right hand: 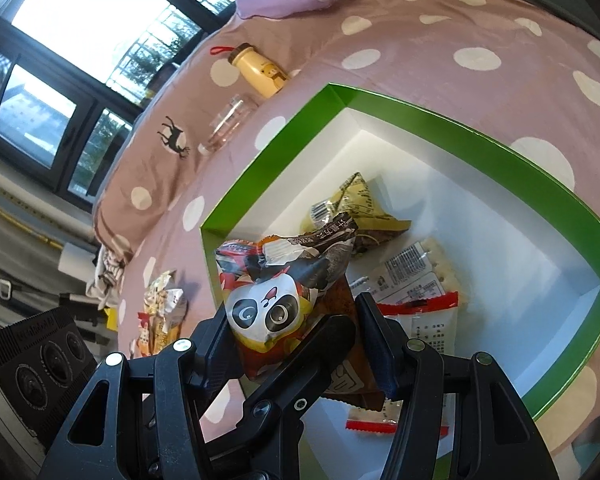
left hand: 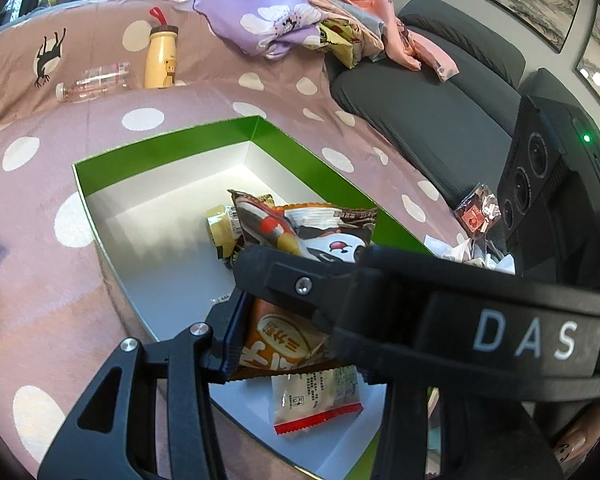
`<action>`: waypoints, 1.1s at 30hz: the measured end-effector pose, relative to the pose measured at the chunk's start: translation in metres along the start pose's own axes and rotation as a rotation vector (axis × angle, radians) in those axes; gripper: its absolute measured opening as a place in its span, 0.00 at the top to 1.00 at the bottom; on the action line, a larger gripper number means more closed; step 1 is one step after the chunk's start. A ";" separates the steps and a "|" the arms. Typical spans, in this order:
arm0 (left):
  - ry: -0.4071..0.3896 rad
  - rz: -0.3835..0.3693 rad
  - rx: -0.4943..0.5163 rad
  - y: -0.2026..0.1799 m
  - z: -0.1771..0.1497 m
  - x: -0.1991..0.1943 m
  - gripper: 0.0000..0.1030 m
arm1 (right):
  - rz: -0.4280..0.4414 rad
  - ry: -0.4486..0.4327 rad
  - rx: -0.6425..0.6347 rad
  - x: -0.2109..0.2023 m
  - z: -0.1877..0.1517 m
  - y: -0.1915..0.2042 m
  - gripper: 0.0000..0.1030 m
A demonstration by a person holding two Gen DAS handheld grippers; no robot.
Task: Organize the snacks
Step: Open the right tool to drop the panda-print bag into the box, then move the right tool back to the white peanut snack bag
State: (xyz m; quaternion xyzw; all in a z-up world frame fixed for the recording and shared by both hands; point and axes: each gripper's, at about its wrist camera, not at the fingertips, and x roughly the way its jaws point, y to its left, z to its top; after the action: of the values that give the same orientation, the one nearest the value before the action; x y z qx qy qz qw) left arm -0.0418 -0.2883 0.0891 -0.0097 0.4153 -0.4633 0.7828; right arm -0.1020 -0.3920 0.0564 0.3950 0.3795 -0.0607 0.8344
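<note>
Left wrist view: the left gripper (left hand: 276,344) has its fingers closed on an orange packet (left hand: 278,340), held over the near end of the green box (left hand: 168,142) on the bed; right wrist view: the right gripper (right hand: 300,344) clamps a panda packet (right hand: 268,308), which stands upward from the fingers, above the box's near corner; both packets hang directly over the box floor.

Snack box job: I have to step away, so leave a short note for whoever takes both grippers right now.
Left gripper: shut on an orange snack packet, over the green box.
Right gripper: shut on the panda snack bag, over the same box.
Done: a yellow packet and a red-edged white packet lie inside.
Left: release both, then fetch the loose packets on the spotted cover beside the box.
</note>
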 end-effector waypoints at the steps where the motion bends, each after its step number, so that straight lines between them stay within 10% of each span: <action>1: 0.006 -0.001 -0.004 0.000 0.000 0.002 0.58 | -0.002 0.001 0.004 0.000 0.000 -0.001 0.41; 15: 0.006 0.024 -0.017 -0.004 0.001 0.006 0.55 | 0.002 -0.022 0.056 -0.002 0.003 -0.011 0.41; 33: -0.092 0.083 -0.080 0.027 -0.007 -0.057 0.21 | -0.025 -0.168 0.041 -0.022 0.006 -0.001 0.39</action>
State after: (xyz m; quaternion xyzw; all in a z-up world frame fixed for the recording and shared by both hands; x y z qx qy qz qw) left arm -0.0402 -0.2286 0.1097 -0.0448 0.3972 -0.4126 0.8185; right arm -0.1142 -0.4012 0.0729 0.4009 0.3116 -0.1117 0.8543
